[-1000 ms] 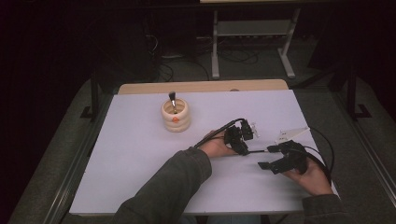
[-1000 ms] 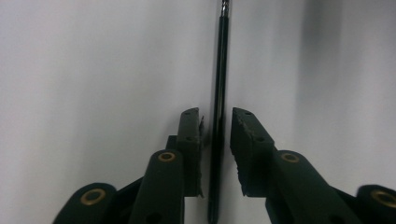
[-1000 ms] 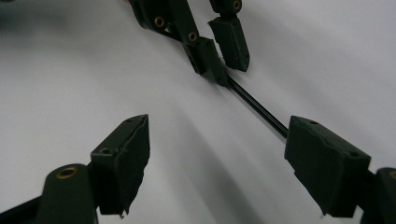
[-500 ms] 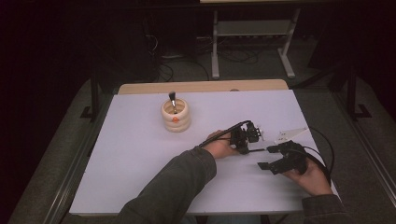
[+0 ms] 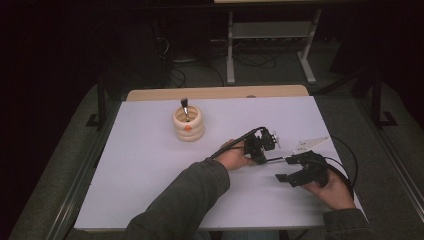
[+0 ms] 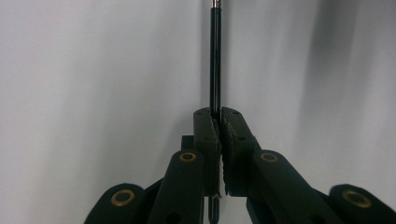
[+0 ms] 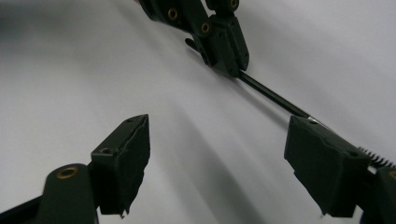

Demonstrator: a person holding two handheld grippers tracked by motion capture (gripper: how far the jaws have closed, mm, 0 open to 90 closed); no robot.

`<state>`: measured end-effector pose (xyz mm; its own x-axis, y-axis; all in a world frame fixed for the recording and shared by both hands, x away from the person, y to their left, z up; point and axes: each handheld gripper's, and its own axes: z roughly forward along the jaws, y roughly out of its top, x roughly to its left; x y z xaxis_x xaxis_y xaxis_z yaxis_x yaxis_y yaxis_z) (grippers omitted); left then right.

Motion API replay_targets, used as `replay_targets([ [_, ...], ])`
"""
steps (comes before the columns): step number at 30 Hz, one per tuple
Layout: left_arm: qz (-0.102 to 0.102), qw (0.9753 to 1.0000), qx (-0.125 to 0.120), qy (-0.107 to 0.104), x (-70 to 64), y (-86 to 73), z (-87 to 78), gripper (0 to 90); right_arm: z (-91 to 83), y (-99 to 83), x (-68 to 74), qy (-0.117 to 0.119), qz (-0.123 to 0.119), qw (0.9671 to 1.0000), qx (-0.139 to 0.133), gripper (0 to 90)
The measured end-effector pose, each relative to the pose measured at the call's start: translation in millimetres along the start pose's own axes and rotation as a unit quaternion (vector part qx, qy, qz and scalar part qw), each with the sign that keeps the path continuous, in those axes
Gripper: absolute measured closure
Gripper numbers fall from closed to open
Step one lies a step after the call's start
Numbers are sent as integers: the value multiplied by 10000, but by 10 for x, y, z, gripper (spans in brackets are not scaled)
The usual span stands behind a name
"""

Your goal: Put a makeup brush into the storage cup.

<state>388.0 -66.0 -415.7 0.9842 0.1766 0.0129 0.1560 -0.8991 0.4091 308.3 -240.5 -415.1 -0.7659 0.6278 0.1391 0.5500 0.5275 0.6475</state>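
My left gripper lies on the white table near its right side, shut on a thin black brush handle. In the left gripper view the handle runs straight out from between the closed jaws of the left gripper, and its far end is cut off at the top. My right gripper rests just to the right, open, with the handle's far end by its upper jaw. The right gripper view shows the right gripper with its jaws wide apart, and the left gripper and handle ahead.
A cream ribbed holder stands at the middle back of the table with a dark-tipped brush upright in it. Cables trail from both grippers. A wooden strip borders the far edge.
My left gripper has slid slightly to the right with the handle, closer to the right gripper. The right gripper has stayed in place and open.
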Motion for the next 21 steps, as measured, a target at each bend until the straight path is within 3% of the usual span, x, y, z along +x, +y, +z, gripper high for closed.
replay_targets([
  [10, -333, 9985, -432, -59, 102, -228, -315, 861, 14, 25, 34, 22, 36, 10000, -21, 215],
  [16, -576, 9957, -720, -44, 165, -475, -523, 861, 106, 72, 120, 212, 59, 9997, 67, 215],
  [21, -697, 9929, -963, -11, 159, -740, -709, 861, 157, 162, 219, 499, -57, 9987, -131, 215],
])
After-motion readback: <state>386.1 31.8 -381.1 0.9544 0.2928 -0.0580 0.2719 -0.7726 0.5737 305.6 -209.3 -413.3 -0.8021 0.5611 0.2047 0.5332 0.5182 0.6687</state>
